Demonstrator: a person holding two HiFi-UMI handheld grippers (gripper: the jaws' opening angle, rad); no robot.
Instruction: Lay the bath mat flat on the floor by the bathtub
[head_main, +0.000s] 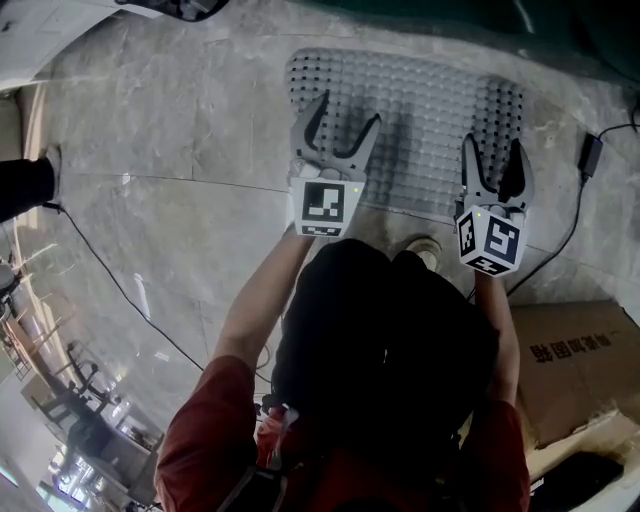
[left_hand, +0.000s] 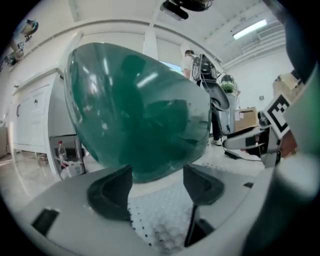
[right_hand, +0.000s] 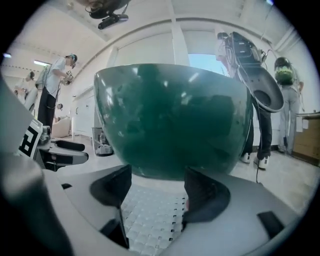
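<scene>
Looks like a soft, light, bendy bath mat (head_main: 420, 105) lying flat right beside the bathtub (right_hand: 170, 120), best pinched at its edge, with left gripper (head_main: 348, 112) and right gripper (head_main: 492, 145) also by the bathtub, jaws apart, holding nothing.

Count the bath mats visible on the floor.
1: the grey bath mat, spread on the floor beside the green bathtub. No other shows, though the person's body hides some floor.

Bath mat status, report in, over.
Left gripper, right gripper: open, empty. Bath mat flat on floor by green tub. Cable lies clear, right of mat.
</scene>
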